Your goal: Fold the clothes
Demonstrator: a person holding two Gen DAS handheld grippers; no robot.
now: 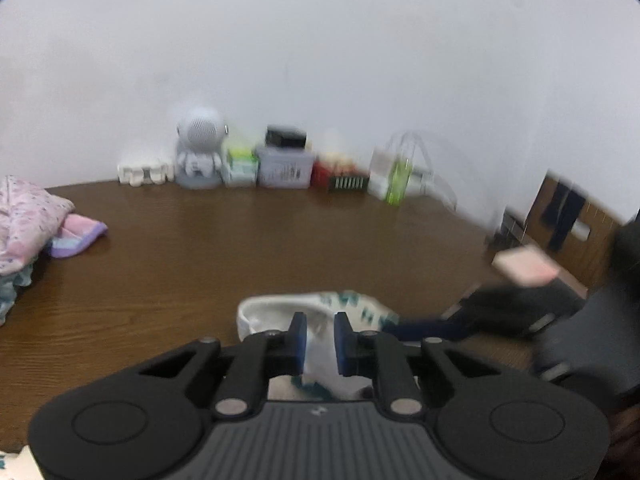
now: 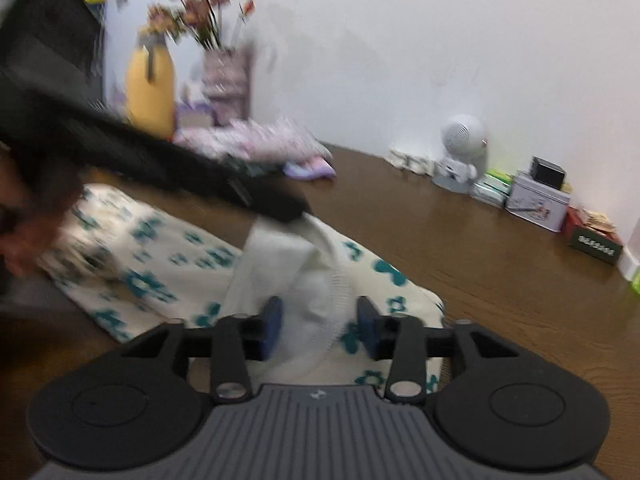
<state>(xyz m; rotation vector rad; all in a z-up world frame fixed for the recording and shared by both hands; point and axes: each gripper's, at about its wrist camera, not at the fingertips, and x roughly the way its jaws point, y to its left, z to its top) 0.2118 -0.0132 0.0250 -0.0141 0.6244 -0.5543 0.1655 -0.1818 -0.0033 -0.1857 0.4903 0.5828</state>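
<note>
While both views are smeared by motion: only coarse facts can be read.
Garment: a cream cloth printed with teal flowers [image 2: 160, 264] lies spread on the dark brown wood-grain table [image 2: 460, 248], its near edge lifted into a pale, plain-white fold.
Left gripper [image 1: 320, 336]: black with blue pads, fingers drawn narrow with a strip of the white cloth pinched between them; the lifted edge bunches just beyond the tips.
Right gripper [image 2: 318, 326]: same build, fingers set fairly wide, a white ribbed part of the garment lying in the gap; whether the pads press it, I cannot tell.
Across views: the right wrist camera shows the left gripper as a black blurred bar reaching to the raised fold.
Pile of other clothes: a pink floral heap with a lilac-edged piece [image 1: 36, 220] sits at the table's far left, well apart from the garment.
Back wall row: a white round-headed robot figure [image 1: 199, 148], small boxes and a grey tin [image 1: 285, 168] stand along the white wall.
Left corner: a yellow bottle [image 2: 150, 88] and a vase of pink flowers [image 2: 224, 60].
</note>
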